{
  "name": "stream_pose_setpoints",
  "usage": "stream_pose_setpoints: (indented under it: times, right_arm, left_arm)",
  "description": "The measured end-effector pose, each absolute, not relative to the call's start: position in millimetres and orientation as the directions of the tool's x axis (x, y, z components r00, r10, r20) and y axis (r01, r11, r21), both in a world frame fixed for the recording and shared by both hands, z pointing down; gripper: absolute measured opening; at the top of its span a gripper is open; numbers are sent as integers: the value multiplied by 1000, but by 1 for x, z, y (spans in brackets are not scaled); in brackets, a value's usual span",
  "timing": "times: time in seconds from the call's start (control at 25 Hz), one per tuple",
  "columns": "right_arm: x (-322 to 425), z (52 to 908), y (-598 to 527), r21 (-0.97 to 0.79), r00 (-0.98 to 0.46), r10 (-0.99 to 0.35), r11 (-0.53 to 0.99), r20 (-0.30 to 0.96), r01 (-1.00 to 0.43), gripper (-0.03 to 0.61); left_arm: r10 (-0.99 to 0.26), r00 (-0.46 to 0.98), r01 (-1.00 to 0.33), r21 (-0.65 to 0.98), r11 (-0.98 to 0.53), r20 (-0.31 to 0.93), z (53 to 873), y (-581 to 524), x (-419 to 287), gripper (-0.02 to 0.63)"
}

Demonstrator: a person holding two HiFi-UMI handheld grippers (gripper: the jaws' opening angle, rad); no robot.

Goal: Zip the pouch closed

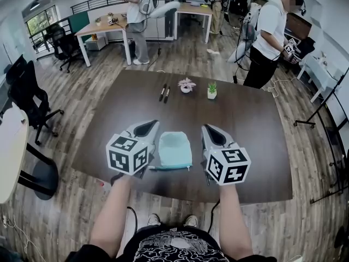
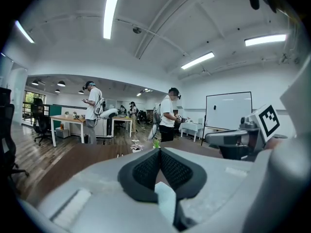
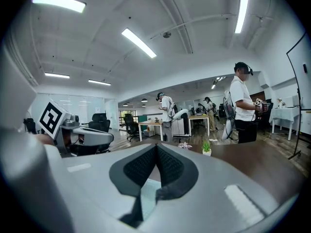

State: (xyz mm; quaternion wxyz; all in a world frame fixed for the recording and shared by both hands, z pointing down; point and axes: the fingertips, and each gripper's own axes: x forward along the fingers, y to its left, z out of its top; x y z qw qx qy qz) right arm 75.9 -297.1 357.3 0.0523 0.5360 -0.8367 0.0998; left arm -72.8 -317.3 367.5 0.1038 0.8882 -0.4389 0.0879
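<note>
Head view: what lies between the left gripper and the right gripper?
The light blue pouch lies on the dark table between the left gripper and the right gripper; the head view shows it.

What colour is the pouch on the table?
The pouch is pale teal; the head view shows it best.

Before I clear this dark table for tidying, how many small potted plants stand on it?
2. The pink-flowered plant stands beyond the pouch, toward the far edge; the green plant stands just to its right. None appears hidden.
</note>
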Motion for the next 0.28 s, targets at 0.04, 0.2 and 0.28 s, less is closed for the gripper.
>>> stream_pose_setpoints:
  times: [0.04, 0.2, 0.28]
  right_arm:
    - [75, 358, -297, -111, -420, -886, 405, 195, -908, -2]
    - [73, 359, -297, -112, -418, -887, 403, 195, -908, -1]
    - [72, 359, -298, -111, -419, -887, 404, 193, -908, -2]
  left_arm:
    - [-761, 600, -797, 109, -593, 247, 368, -317, -74, 5]
    - [-760, 602, -796, 112, -595, 246, 369, -318, -77, 5]
    - [-759, 602, -796, 112, -595, 247, 369, -318, -78, 5]
